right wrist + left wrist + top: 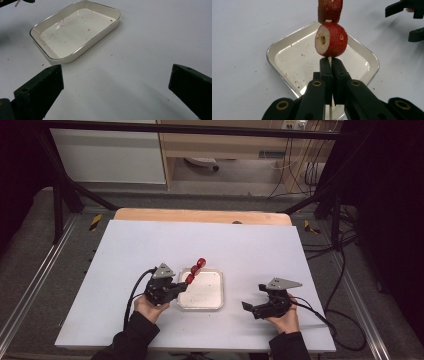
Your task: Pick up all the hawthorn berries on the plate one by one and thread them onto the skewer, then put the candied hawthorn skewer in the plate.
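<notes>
A thin wooden skewer [330, 113] carries three red fruit pieces [195, 269]; in the left gripper view the lowest one [331, 39] shows a pale cut face with a hole. My left gripper [184, 287] [330, 62] is shut on the stick just below that fruit and holds it tilted up over the left part of a white tray [209, 292] [287, 57] [75, 32]. My right gripper [253, 296] [116, 75] stands open to the right of the tray, low over the table, with nothing between its jaws.
The tray is bare apart from reddish crumbs and sits on a white tabletop [250, 250] backed by a wooden strip [200, 215]. Black frame posts and cables stand around the table. The right gripper [398, 24] also appears at the top right of the left gripper view.
</notes>
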Motion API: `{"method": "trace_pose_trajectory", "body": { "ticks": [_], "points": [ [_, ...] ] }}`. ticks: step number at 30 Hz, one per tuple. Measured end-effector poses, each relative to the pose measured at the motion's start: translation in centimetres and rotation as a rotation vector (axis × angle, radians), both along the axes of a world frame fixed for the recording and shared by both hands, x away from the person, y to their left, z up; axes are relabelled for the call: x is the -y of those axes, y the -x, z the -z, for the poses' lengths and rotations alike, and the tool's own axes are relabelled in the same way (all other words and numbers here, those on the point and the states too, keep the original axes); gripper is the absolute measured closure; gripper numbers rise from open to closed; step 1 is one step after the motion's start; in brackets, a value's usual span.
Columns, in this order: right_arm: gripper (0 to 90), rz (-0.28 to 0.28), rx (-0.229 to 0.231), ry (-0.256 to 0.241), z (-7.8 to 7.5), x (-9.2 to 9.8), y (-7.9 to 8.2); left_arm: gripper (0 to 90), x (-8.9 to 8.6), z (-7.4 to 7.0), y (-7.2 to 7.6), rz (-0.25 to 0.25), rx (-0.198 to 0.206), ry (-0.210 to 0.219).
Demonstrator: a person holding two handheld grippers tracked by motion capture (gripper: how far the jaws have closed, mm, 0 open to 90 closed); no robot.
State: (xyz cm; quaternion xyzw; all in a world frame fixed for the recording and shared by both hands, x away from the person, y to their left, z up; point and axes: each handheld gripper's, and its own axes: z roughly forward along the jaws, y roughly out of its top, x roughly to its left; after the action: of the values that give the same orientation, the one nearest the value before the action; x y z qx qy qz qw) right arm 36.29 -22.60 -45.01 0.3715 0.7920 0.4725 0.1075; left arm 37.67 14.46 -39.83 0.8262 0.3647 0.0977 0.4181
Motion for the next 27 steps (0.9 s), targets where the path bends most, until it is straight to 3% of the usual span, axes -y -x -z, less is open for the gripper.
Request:
{"method": "trace_pose_trajectory", "body": {
  "ticks": [7,13,17,27],
  "points": [
    [0.2,0.004,-0.013,0.01,0.5,1.6,0.9,88.2,1.3,0.1,-0.9,0.005,-0.037,-0.042],
    [0.3,0.007,-0.028,0.043,0.9,1.9,1.2,88.1,2.1,0.7,-1.4,0.0,-0.074,-0.08],
    [0.2,0.005,-0.03,0.036,0.8,2.0,1.4,88.1,2.5,1.1,-1.7,-0.001,-0.094,-0.101],
    [0.3,0.014,-0.013,0.022,0.6,2.6,1.6,87.9,3.4,2.3,-1.7,-0.015,-0.145,-0.211]
  ]
}}
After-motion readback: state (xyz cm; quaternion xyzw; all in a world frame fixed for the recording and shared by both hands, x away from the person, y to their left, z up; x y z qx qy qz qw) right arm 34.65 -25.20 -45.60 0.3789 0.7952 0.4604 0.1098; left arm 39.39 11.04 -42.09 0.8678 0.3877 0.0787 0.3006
